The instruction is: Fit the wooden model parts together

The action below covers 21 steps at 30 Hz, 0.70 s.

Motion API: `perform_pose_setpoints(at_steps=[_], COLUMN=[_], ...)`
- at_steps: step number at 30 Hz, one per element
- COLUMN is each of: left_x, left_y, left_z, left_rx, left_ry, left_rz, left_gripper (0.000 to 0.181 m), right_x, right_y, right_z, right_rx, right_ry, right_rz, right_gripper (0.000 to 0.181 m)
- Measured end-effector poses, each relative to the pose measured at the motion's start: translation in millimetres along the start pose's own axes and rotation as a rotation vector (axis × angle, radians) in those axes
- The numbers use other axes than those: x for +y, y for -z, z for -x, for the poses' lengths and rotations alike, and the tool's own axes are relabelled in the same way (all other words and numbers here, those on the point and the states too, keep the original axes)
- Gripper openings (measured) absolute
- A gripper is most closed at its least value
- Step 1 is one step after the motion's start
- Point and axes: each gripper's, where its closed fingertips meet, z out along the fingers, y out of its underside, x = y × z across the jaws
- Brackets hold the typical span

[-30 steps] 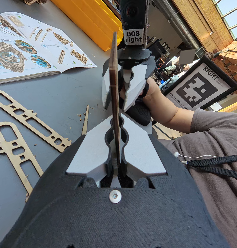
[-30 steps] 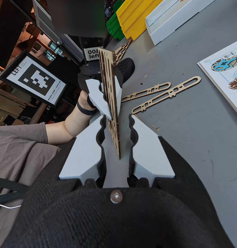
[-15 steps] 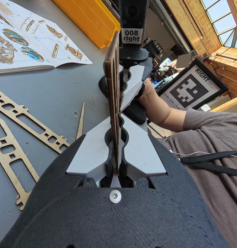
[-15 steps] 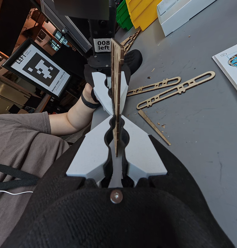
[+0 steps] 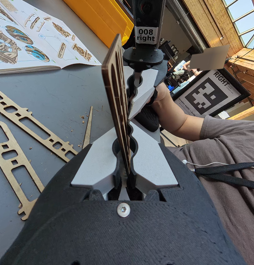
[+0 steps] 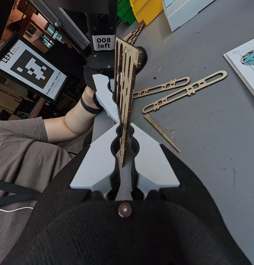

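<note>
A thin laser-cut wooden sheet [image 5: 116,88] with long slots is held upright above the grey table [image 5: 51,93], between both grippers. My left gripper [image 5: 122,125] is shut on its near end. The right gripper [image 5: 132,100] faces it from the far side. In the right wrist view my right gripper [image 6: 125,124] is shut on the other end of the sheet [image 6: 124,86], which sits slanted between the fingers. The left gripper [image 6: 117,119] faces it, one finger hidden behind the sheet.
Two slotted wooden strips [image 5: 30,119] [image 5: 8,157] and a thin wooden sliver [image 5: 88,126] lie on the table. They also show in the right wrist view, the strips [image 6: 160,88] [image 6: 185,91] and the sliver [image 6: 162,133]. An open instruction booklet [image 5: 37,43], yellow bins [image 5: 97,18] and a white box [image 6: 183,14] are farther back. My two grippers' fingertips are within a few centimetres of each other.
The right gripper, open around the sheet a second ago, has closed on it. Since then the sheet has twisted, so more of its slotted face shows.
</note>
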Motion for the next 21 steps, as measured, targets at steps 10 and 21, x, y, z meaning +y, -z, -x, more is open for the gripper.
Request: perform_pose_setpoints(at_steps=[10, 21], left_x=[4.7, 6.7], left_y=[-0.6, -1.0], left_z=[0.1, 3.4], left_rx=[0.001, -0.016], left_ry=[0.032, 0.046], left_rz=[0.007, 0.019], left_gripper=[0.000, 0.000], right_x=[5.7, 8.4], right_y=[-1.8, -3.7], right_z=[-1.1, -5.6], right_rx=[0.009, 0.050], right_ry=[0.005, 0.021], right_rz=[0.017, 0.031], right_gripper=[0.002, 0.003])
